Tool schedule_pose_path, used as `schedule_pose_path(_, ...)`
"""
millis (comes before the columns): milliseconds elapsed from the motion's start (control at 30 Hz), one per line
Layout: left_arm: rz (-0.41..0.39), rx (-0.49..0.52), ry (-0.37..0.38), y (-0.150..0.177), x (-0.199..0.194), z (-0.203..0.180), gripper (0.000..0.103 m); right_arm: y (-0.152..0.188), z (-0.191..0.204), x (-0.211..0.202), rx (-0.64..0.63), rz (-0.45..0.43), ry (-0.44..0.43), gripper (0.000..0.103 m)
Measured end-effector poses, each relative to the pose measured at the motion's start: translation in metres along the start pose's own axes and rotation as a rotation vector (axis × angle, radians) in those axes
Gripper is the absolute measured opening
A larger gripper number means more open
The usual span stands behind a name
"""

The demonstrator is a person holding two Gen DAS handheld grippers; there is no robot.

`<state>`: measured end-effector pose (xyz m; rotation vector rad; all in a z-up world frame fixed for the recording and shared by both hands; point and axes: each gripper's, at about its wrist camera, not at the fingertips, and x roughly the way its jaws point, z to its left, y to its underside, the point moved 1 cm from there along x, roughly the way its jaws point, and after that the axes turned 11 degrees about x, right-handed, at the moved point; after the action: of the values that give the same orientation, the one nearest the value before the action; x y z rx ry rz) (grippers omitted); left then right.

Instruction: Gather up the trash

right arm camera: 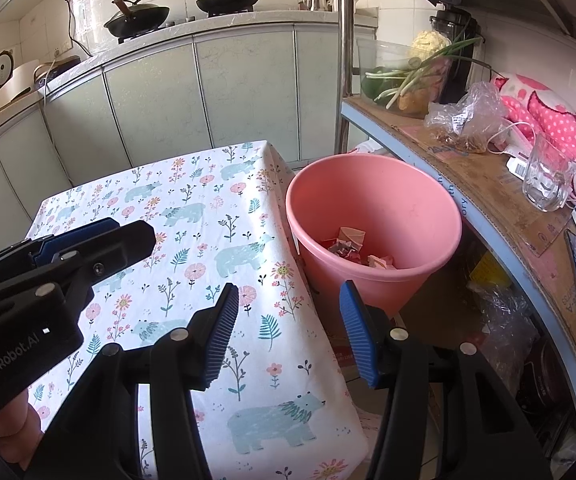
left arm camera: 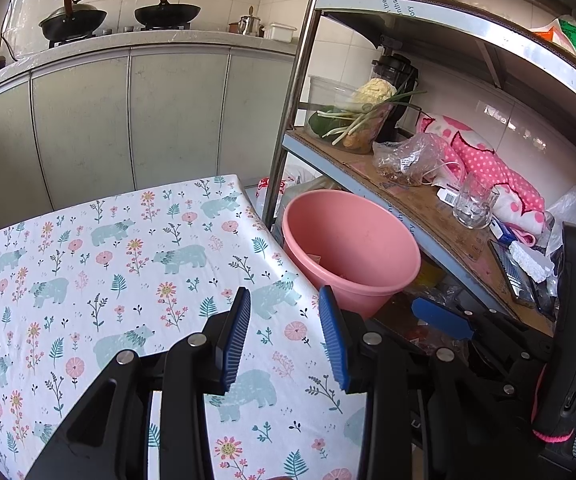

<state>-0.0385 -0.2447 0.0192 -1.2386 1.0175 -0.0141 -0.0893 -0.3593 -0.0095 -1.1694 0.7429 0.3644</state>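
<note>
A pink bucket (right arm camera: 376, 224) stands on the floor right of the table; crumpled paper trash (right arm camera: 352, 246) lies in its bottom. It also shows in the left wrist view (left arm camera: 350, 248). My left gripper (left arm camera: 284, 340) is open and empty above the table's right part. My right gripper (right arm camera: 288, 332) is open and empty, over the table's right edge near the bucket's front rim. The left gripper also shows at the left of the right wrist view (right arm camera: 84, 240). The right gripper shows at the right of the left wrist view (left arm camera: 444, 320).
The table (left arm camera: 88, 280) wears a cloth with bears and flowers. A metal shelf rack (right arm camera: 484, 184) stands right of the bucket, holding a glass (right arm camera: 546, 176), vegetables, a plastic bag and pink cloth. Kitchen cabinets (left arm camera: 128, 112) with woks stand behind.
</note>
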Motion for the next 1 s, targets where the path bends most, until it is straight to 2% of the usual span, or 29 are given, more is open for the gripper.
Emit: schedule_pose_path(1000,-0.001,0.000,0.003,0.0009,-0.0026,0.0009,0.035,-0.0022,0.0056,-0.0039,-0.015,-0.006,-0.002,0.053)
